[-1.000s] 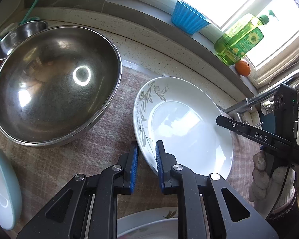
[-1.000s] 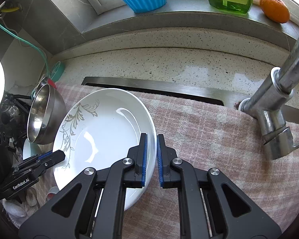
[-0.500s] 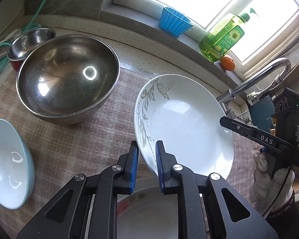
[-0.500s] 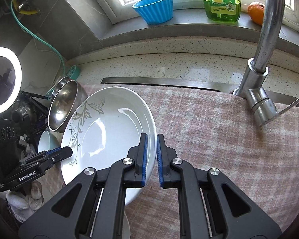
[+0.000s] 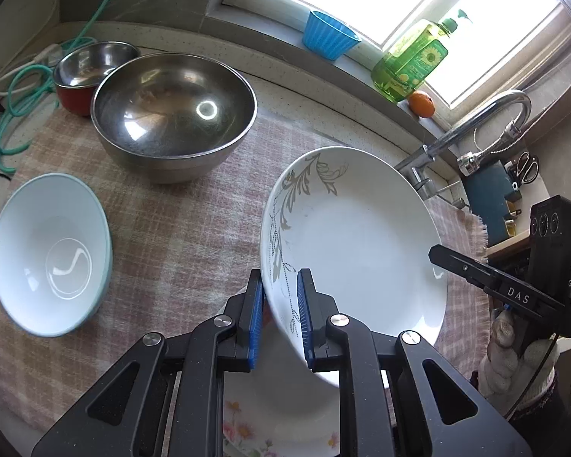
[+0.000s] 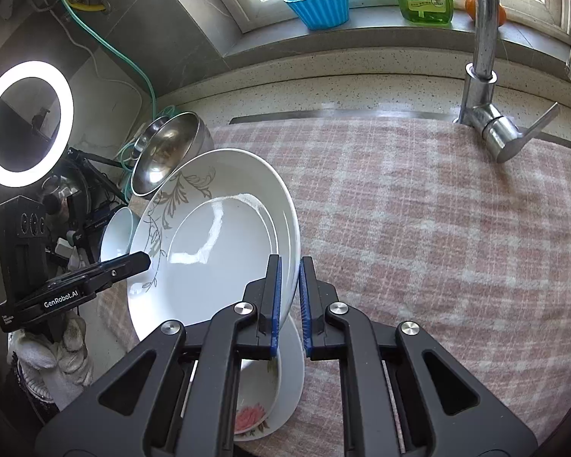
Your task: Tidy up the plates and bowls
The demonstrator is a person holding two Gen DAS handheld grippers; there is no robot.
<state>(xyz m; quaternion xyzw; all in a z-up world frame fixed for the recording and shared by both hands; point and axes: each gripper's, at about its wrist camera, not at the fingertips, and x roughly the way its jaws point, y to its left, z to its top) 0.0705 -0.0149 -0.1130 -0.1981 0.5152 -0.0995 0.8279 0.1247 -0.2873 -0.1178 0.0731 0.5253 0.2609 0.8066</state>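
The white plate with a grey leaf pattern [image 5: 358, 236] is held clear of the cloth, tilted, with both grippers clamped on opposite edges of its rim: the left gripper [image 5: 279, 314] pinches the patterned edge at the plate's 7 o'clock, and the right gripper [image 6: 289, 297] pinches the plain edge at 5 o'clock in its own view. Directly beneath it lies a floral plate [image 5: 281, 415], partly hidden by the fingers. Only the left wrist view shows the pale blue bowl [image 5: 49, 255] in full at 9 o'clock, the large steel bowl [image 5: 175, 114] at 11 o'clock, and a smaller steel bowl in a red shell [image 5: 91, 72] behind it. Only the right wrist view shows a lit ring light [image 6: 26, 122] at 10 o'clock and the faucet base with its lever [image 6: 502, 129] at 2 o'clock. The work surface is a pink plaid cloth [image 6: 437, 228] over a speckled stone counter [image 6: 323, 91]. On the windowsill stand a blue fluted cup [image 5: 329, 36], a green detergent bottle [image 5: 411, 64] and an orange [image 5: 421, 103].
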